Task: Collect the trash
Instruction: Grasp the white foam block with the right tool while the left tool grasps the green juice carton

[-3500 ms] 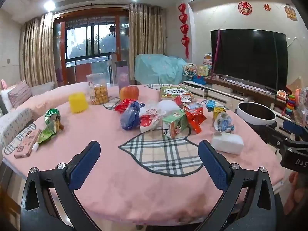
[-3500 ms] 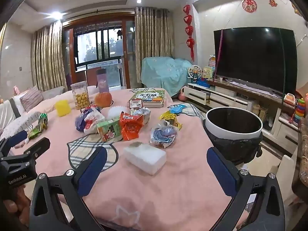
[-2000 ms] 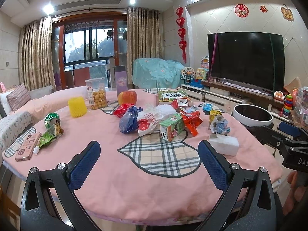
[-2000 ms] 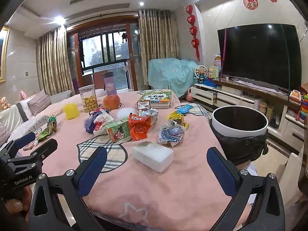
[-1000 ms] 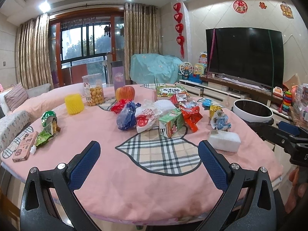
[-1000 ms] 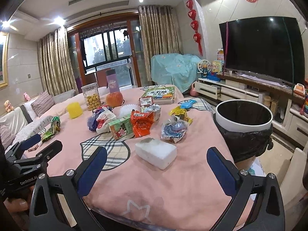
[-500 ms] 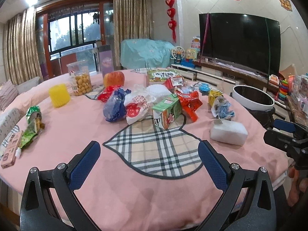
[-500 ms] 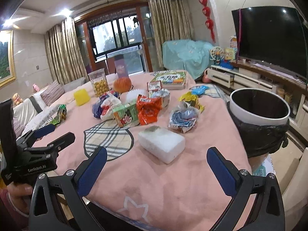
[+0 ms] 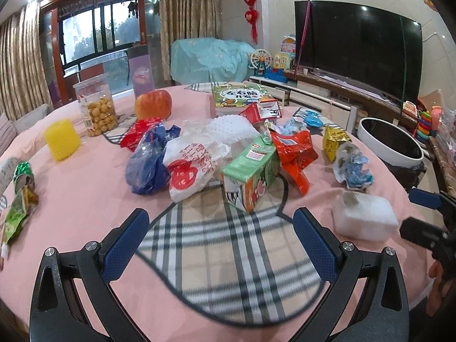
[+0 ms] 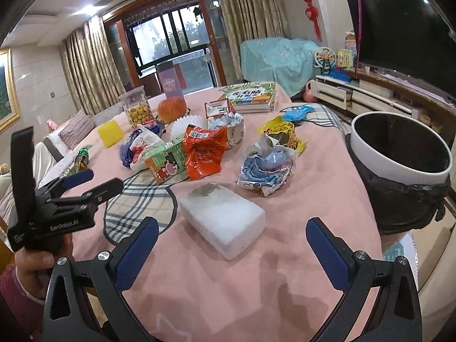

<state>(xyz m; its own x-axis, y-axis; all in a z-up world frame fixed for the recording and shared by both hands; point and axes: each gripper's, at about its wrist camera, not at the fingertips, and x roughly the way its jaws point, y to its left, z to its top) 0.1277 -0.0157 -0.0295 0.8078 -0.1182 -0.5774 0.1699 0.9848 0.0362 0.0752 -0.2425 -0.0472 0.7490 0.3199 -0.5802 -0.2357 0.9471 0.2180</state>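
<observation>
Your table under its pink cloth spreads ahead of both claws, with the black-lined trash bin off its edge, ahead and to the right of your right claw. That claw is released and empty, the white foam block lying just ahead between its fingers. Your left claw is released too, with the green carton just ahead of it among the crumpled wrappers.

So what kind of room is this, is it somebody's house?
Most likely a family living room. There is a big television on a low stand, toys like a little ferris wheel beside it, long curtains at the window, and a round table covered in snack wrappers.
</observation>
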